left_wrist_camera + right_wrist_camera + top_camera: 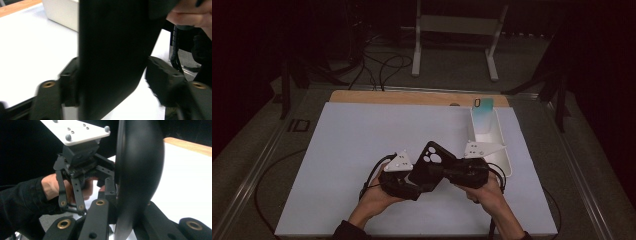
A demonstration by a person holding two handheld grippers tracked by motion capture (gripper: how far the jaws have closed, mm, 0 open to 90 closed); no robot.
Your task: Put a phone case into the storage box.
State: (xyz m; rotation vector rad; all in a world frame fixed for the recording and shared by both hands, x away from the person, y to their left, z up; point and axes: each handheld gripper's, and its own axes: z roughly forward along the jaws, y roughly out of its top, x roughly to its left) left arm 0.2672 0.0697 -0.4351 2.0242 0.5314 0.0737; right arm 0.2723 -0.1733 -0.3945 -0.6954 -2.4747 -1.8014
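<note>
A black phone case [428, 161] with round camera cut-outs is held tilted above the white mat, between both hands. My left gripper [418, 181] grips its lower end: in the left gripper view the jaws sit against both long edges of the case [112, 50], the left gripper [112, 72] shut on it. My right gripper [435, 170] comes in from the right and clamps the case [140, 170] edge-on, its jaws pressed on either face, right gripper [130, 207] shut. The left gripper's body [80, 165] and the hand holding it show beyond.
A white bin [501, 145] stands at the mat's right side, just behind the right gripper, with a teal phone case [483, 114] upright in its far end. The white mat [352, 150] lies on a wooden table top [412, 97]. Cables trail off the near edge.
</note>
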